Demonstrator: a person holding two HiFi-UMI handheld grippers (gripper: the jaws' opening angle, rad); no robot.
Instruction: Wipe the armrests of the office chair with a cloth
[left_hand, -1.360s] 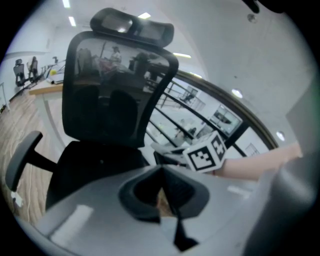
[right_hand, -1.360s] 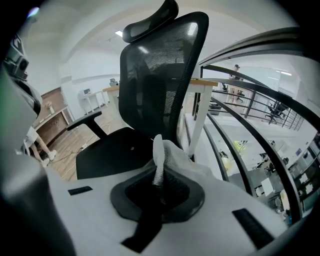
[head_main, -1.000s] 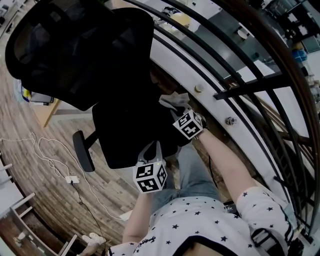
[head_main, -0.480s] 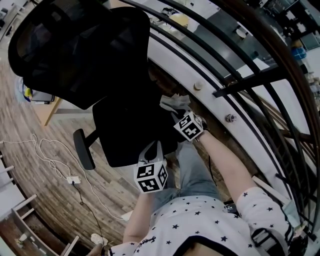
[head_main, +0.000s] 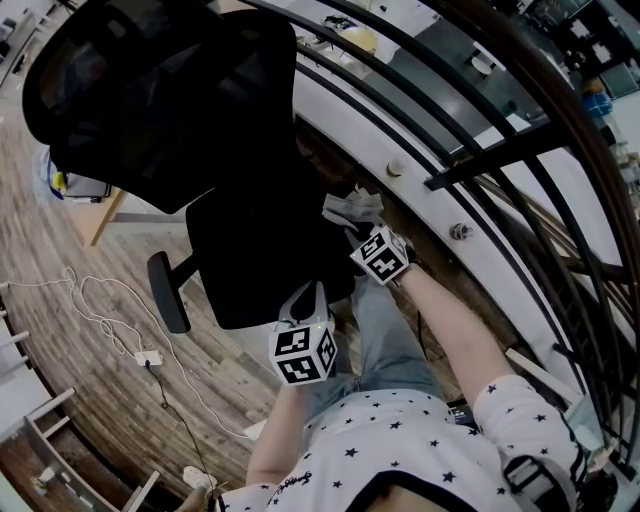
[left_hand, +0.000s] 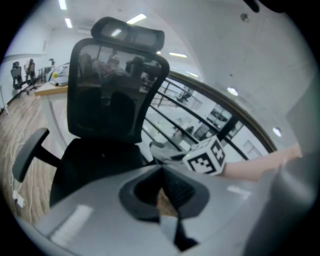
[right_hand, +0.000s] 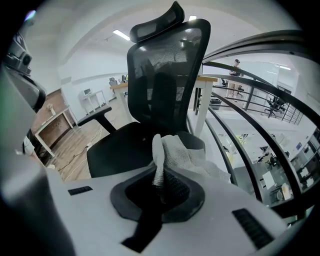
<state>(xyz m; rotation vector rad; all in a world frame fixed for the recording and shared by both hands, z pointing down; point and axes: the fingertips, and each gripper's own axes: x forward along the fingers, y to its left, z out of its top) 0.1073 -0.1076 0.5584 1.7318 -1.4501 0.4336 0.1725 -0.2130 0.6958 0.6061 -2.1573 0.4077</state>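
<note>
The right claw (right_hand: 159, 176) is clamped on a bunched white cloth (right_hand: 176, 151), which sticks up and forward out of its jaws. It hangs at the railing side of the office chair (head_main: 258, 250), with the cloth just over that edge of the seat. Right behind the cloth in the right gripper view is a dark pad (right_hand: 193, 140) that I take to be the near armrest, so the wiping surface lies straight ahead of this claw and a little below. It seems to run front to back along the seat. From above that side is too dark to say whether cloth and pad touch. The far armrest (head_main: 168, 292) stands clear on the other side, across the whole seat, its long axis also front to back. It lies on the left claw's side. The left claw (left_hand: 162, 174) hovers at the seat's front edge with its jaws together and nothing between them. The black railing (head_main: 480, 168) runs close along the right arm and leaves little room to swing outward. A white cable (head_main: 110, 322) trails on the wooden floor beyond the far armrest, well apart from both claws.
</note>
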